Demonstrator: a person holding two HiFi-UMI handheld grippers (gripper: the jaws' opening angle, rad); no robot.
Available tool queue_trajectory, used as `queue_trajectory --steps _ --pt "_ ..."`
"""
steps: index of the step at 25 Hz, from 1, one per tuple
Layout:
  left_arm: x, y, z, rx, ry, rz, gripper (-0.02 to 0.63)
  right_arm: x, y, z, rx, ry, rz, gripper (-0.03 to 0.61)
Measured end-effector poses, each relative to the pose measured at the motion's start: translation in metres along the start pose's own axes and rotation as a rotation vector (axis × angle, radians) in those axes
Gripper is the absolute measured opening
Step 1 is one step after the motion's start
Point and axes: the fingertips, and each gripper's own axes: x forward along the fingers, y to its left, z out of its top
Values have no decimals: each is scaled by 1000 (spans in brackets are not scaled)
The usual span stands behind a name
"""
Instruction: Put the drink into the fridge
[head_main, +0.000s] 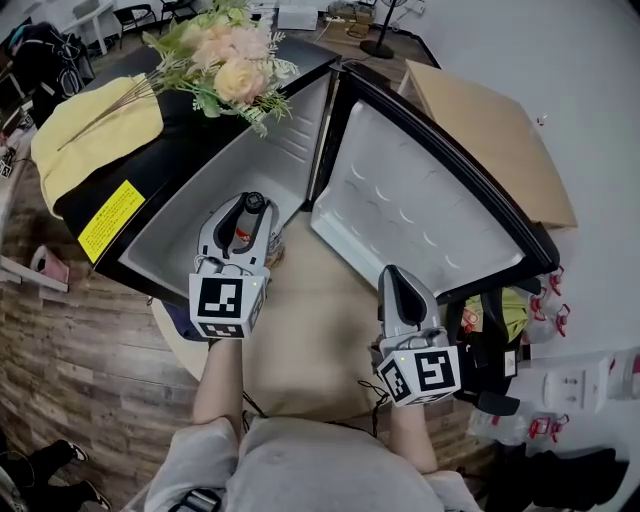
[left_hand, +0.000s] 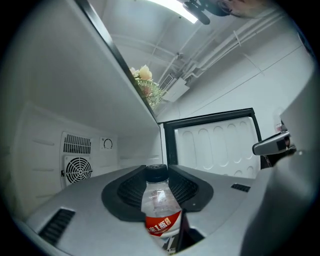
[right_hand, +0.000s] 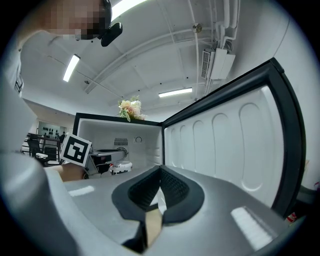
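- L gripper (head_main: 248, 212): jaws clamped on drink bottle (left_hand: 160, 207), black-capped, red label.
- Bottle at mouth of open fridge (head_main: 190, 215), left of door (head_main: 420, 200).
- R gripper (right_hand: 160, 170): jaws together, empty, near door.

The drink bottle (left_hand: 161, 207) is clear plastic with a black screw cap and a red label printed in white characters. It stands upright, cap uppermost, clamped between the fingers (left_hand: 125, 192) of the left gripper (head_main: 248, 212), which press on its sides below the cap. It is held at the mouth of the fridge (head_main: 250, 160), a small unit with a black shell and a white lining. The back wall of the fridge carries a round fan grille and a slotted vent. Its door (head_main: 420, 200) is swung wide open to the right, showing a white moulded inner face.
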Motion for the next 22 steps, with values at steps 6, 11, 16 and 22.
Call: queue_trajectory --steps 6,11,16,22 --pt "21 14 -11 40 14 14 140 4 -1 -8 -5 29 -14 10" --pt "39 28 -23 52 33 25 140 4 -1 -12 -16 47 -20 11" --pt "54 42 -37 55 51 38 140 3 -7 -15 -24 62 -42 11" --pt "72 53 -47 65 59 56 140 2 -15 -17 -31 75 -74 11"
